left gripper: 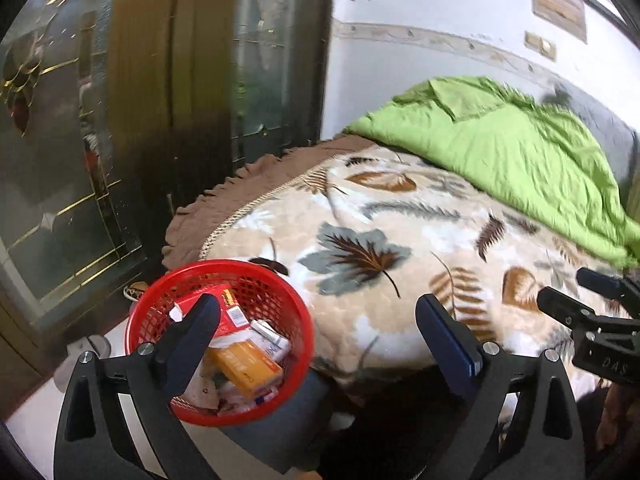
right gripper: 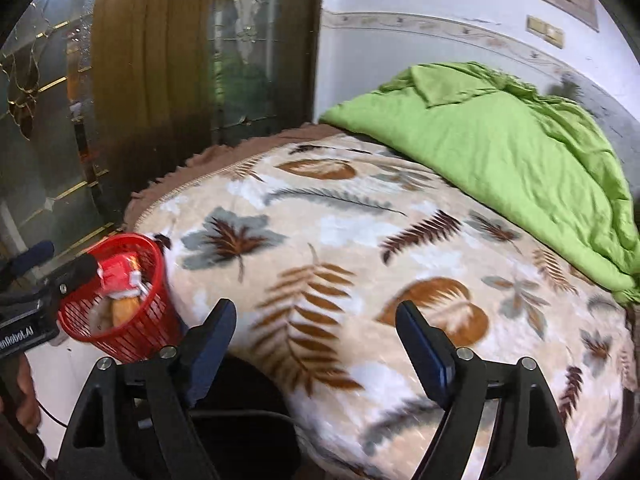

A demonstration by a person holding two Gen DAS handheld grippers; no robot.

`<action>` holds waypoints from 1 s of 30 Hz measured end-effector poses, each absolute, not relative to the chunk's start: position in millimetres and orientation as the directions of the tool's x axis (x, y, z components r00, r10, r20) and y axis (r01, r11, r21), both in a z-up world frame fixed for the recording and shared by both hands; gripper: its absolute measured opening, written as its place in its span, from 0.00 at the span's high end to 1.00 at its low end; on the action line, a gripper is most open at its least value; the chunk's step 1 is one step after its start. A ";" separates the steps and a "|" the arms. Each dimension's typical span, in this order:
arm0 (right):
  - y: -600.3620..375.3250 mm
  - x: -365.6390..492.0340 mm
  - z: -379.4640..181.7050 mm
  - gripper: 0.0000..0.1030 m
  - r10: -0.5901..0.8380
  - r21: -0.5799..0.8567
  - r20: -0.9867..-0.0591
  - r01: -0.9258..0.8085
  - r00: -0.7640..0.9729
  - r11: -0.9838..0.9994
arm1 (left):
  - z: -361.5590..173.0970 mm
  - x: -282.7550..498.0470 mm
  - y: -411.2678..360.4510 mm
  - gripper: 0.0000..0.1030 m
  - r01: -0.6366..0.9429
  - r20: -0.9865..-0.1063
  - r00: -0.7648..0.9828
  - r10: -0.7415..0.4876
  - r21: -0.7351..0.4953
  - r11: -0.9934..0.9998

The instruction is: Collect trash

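Left gripper (left gripper: 318,322): jaws spread wide with nothing between them, hanging over the near edge of the bed with its left finger above the basket mouth.
Right gripper (right gripper: 316,330): jaws likewise spread and empty, held over the leaf-print blanket; in the left wrist view it shows at the right edge (left gripper: 568,300).
Bed (right gripper: 168,196): largest thing in view, brown frilled edge showing at the far side, filling the middle and right of both views.
Leaf-print blanket (right gripper: 360,248): covers most of the bed; I see no loose trash on the part that shows, though the pictures are blurred.
Green quilt (right gripper: 500,136): bunched at the far right end of the bed, against the wall.
Red basket (left gripper: 160,292): stands just beside the bed's near left corner, on something dark and low that I cannot make out.
Trash in the basket: 1 orange box (left gripper: 244,368), a red-and-white packet (left gripper: 232,312) and white wrappers (left gripper: 272,338), lying loosely, well below the rim.
Step in hand: judged from both empty grippers beside a part-filled basket, this looks like the gap between a drop and the next pick.
Next move: calls for finding any trash outside these views, then closing 1 gripper on it and carrying it to the basket.
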State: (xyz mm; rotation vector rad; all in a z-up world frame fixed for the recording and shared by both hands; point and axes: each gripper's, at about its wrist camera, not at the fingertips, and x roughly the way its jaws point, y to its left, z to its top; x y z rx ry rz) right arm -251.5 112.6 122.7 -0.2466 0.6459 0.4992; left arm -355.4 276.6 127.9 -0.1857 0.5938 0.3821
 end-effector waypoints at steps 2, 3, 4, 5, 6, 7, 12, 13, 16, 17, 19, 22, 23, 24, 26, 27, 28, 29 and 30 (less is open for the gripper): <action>105.6 -253.1 119.6 0.17 0.354 -0.071 -0.633 -0.507 0.689 0.859 | 127.3 -351.5 269.5 0.05 -0.415 -0.588 0.742 0.323 -0.024 0.910; 103.9 -252.5 117.8 0.17 0.348 -0.070 -0.636 -0.501 0.688 0.862 | 127.1 -349.4 264.6 0.05 -0.423 -0.599 0.726 0.339 -0.001 0.906; 99.0 -254.2 118.3 0.17 0.345 -0.065 -0.634 -0.492 0.692 0.868 | 127.1 -348.8 262.2 0.05 -0.429 -0.604 0.717 0.348 0.012 0.903; 95.5 -254.1 119.2 0.17 0.346 -0.058 -0.628 -0.486 0.697 0.872 | 126.8 -349.6 260.7 0.05 -0.429 -0.607 0.713 0.351 0.017 0.903; 90.9 -256.6 119.2 0.17 0.348 -0.055 -0.625 -0.484 0.699 0.874 | 127.4 -351.9 258.1 0.05 -0.424 -0.604 0.717 0.347 0.017 0.906; 86.9 -258.1 119.7 0.16 0.347 -0.054 -0.621 -0.480 0.702 0.875 | 127.9 -353.4 256.6 0.05 -0.425 -0.602 0.718 0.349 0.017 0.905; 84.3 -263.5 122.2 0.16 0.354 -0.054 -0.610 -0.483 0.709 0.874 | 129.0 -354.6 250.7 0.05 -0.436 -0.597 0.707 0.379 0.054 0.898; 84.5 -264.7 121.9 0.16 0.356 -0.053 -0.609 -0.484 0.709 0.873 | 128.8 -354.6 249.5 0.05 -0.436 -0.597 0.705 0.383 0.061 0.898; 85.0 -267.0 121.9 0.16 0.359 -0.053 -0.608 -0.488 0.708 0.871 | 128.4 -354.8 248.7 0.05 -0.444 -0.597 0.702 0.390 0.062 0.894; 85.2 -267.7 122.0 0.16 0.358 -0.055 -0.607 -0.487 0.709 0.872 | 128.0 -353.2 248.9 0.05 -0.450 -0.601 0.694 0.397 0.068 0.890; 85.3 -268.6 122.4 0.16 0.357 -0.058 -0.605 -0.486 0.712 0.872 | 127.3 -350.8 249.4 0.05 -0.458 -0.619 0.671 0.407 0.085 0.885; 85.9 -268.6 122.1 0.16 0.360 -0.052 -0.607 -0.487 0.709 0.872 | 124.3 -349.7 248.5 0.05 -0.450 -0.632 0.659 0.407 0.102 0.887; 86.2 -268.7 121.9 0.16 0.360 -0.051 -0.608 -0.487 0.708 0.872 | 124.2 -350.9 247.3 0.05 -0.450 -0.626 0.661 0.414 0.111 0.886; 86.7 -268.9 121.6 0.16 0.360 -0.051 -0.608 -0.487 0.707 0.872 | 124.3 -351.5 245.7 0.05 -0.449 -0.621 0.661 0.421 0.121 0.885; 87.6 -269.0 121.1 0.16 0.358 -0.054 -0.611 -0.489 0.706 0.871 | 124.5 -350.8 243.5 0.05 -0.452 -0.613 0.658 0.438 0.143 0.880; 88.2 -269.0 120.6 0.16 0.358 -0.055 -0.613 -0.490 0.704 0.870 | 124.6 -351.3 242.9 0.05 -0.456 -0.610 0.656 0.445 0.149 0.878; 88.6 -268.7 120.3 0.16 0.358 -0.056 -0.614 -0.491 0.704 0.869 | 124.1 -350.6 242.6 0.05 -0.455 -0.612 0.654 0.445 0.152 0.878; 89.1 -268.9 119.9 0.16 0.358 -0.057 -0.615 -0.492 0.703 0.869 | 123.3 -349.5 242.8 0.05 -0.450 -0.619 0.651 0.439 0.151 0.880; 89.5 -268.6 119.3 0.16 0.357 -0.057 -0.616 -0.492 0.702 0.868 | 120.9 -348.0 243.0 0.05 -0.445 -0.632 0.643 0.432 0.151 0.883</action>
